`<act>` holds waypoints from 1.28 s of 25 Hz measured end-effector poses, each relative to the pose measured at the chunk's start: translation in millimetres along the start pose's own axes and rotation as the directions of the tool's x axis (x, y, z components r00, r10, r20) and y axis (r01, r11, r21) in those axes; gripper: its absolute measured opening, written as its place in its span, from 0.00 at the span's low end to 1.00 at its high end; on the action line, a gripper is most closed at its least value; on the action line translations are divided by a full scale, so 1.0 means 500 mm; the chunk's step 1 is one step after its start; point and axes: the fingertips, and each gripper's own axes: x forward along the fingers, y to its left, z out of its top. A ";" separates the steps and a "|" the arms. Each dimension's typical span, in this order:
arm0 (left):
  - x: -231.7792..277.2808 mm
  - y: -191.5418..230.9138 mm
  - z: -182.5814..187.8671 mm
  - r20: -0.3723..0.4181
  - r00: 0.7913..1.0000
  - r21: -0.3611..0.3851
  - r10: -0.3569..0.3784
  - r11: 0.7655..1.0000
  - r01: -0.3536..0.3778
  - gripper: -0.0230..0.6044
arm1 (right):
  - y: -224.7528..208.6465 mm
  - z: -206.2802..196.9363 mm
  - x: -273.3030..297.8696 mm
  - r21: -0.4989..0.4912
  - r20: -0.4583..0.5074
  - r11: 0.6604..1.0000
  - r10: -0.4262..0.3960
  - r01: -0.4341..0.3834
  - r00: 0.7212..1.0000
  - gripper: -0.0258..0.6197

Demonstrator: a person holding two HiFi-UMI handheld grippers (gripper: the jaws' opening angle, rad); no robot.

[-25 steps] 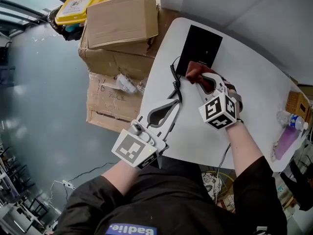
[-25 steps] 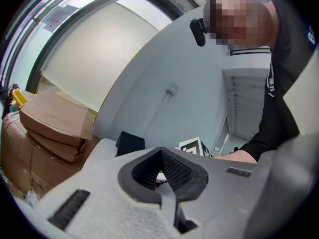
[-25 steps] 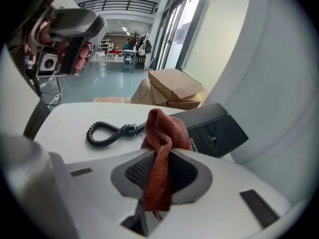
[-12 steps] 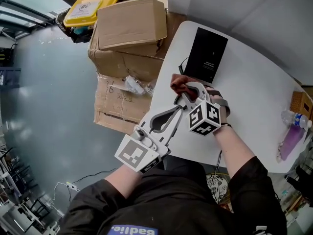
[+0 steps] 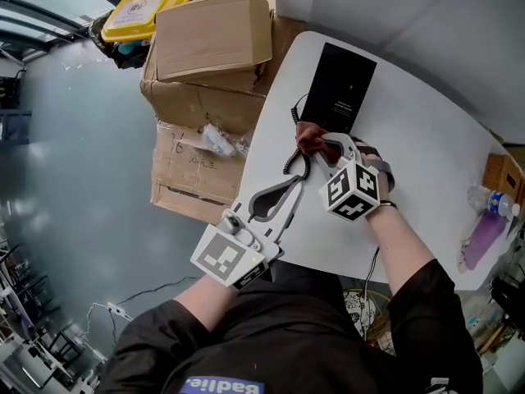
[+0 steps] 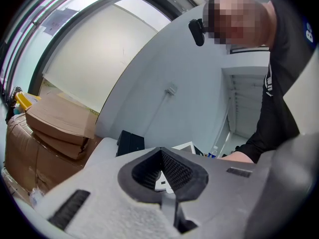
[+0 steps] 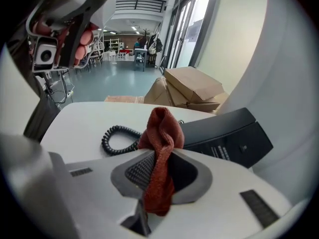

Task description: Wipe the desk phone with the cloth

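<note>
The right gripper (image 5: 320,144) has its jaws clamped on a dark red cloth (image 5: 308,133), which is bunched at the near end of the black desk phone (image 5: 338,82) on the white table (image 5: 426,154). Near left, the left gripper (image 5: 291,180) has its jaws together and empty, beside the coiled cord (image 5: 292,161).

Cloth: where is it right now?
Near the head view's centre, the cloth is pinched in the right gripper, by the near end of the desk phone and beside the coiled cord.
</note>
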 end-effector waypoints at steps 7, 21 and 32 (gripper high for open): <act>0.050 -0.028 -0.014 -0.018 0.999 0.022 -0.032 0.999 0.033 0.06 | -0.007 -0.084 -0.031 0.031 -0.038 1.000 -0.002 0.003 0.999 0.16; 0.130 -0.062 -0.013 -0.051 0.996 0.043 -0.075 0.996 0.078 0.06 | -0.144 -0.186 -0.146 0.092 -0.041 0.985 -0.140 0.143 0.989 0.16; 0.169 -0.054 0.029 -0.047 0.998 0.067 -0.032 0.997 0.035 0.06 | -0.400 -0.195 -0.164 0.122 -0.046 0.955 -0.267 0.270 0.963 0.16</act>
